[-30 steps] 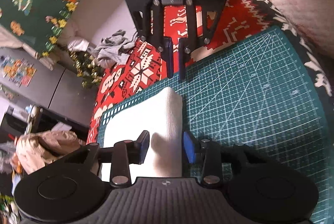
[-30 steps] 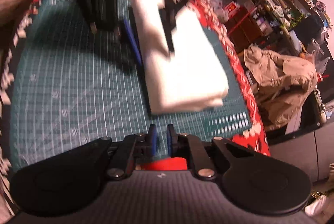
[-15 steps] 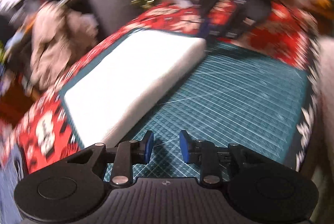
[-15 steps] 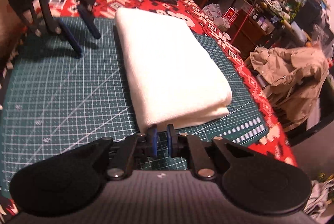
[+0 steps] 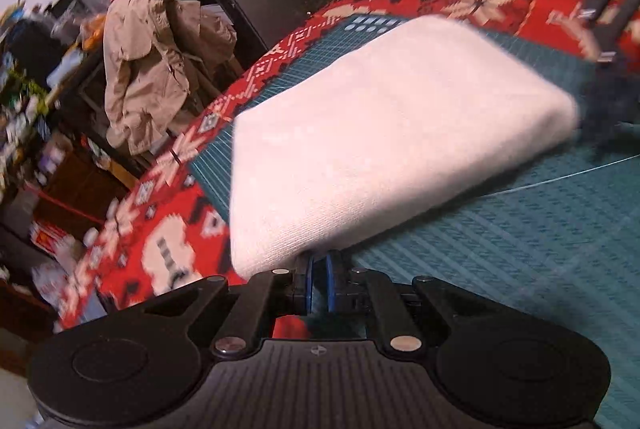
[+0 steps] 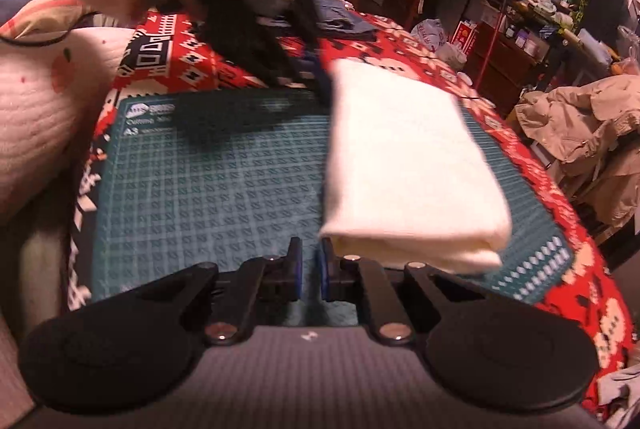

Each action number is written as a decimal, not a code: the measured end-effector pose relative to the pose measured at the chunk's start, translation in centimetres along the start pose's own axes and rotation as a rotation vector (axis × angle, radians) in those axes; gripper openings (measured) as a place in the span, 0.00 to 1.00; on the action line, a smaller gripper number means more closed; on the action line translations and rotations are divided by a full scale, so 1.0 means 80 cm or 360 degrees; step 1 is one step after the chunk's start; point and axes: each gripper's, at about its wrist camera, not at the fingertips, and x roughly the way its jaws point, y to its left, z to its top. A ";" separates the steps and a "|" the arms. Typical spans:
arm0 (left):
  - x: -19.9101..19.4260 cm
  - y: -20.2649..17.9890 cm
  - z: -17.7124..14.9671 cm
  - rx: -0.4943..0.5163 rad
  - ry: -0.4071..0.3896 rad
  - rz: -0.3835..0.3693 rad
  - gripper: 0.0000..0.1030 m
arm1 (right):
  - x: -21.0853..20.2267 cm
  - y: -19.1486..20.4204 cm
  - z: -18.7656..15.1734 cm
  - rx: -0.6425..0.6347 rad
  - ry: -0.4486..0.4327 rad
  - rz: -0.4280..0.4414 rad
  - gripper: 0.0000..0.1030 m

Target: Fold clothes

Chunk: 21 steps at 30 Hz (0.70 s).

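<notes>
Folded white garment (image 5: 384,133) on green mat (image 5: 520,237), left tool (image 5: 318,283) nearly closed

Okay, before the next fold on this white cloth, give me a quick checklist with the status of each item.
1. White cloth lies folded on the green cutting mat: ok.
2. Fold edges look even, no loose flap showing: ok.
3. Left gripper fingers nearly together at the cloth's near corner; whether they pinch fabric: cannot tell.
4. Right gripper fingers nearly closed with nothing between them, beside the cloth's near end: ok.
5. Bare mat beside the cloth for another fold: ok.
6. Both views sharp enough for aiming: not ok, motion blur.
</notes>
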 end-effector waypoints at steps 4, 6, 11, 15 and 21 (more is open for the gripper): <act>0.033 0.025 0.016 0.0036 0.0007 0.0054 0.08 | -0.004 0.001 0.002 0.0095 -0.0012 -0.0048 0.09; 0.047 0.036 0.025 0.0039 0.0010 0.0073 0.08 | -0.006 0.001 0.003 0.0142 -0.0018 -0.0072 0.09; 0.076 0.054 0.049 0.0005 0.0009 0.0102 0.08 | -0.006 -0.029 -0.001 0.0284 0.0037 -0.0246 0.17; 0.080 0.061 0.055 -0.0034 0.0001 0.0070 0.08 | 0.007 -0.057 -0.009 0.0341 0.0050 -0.0118 0.22; 0.038 0.053 0.024 -0.0148 -0.0042 -0.0129 0.10 | 0.027 -0.042 -0.002 0.0208 0.0065 0.0043 0.28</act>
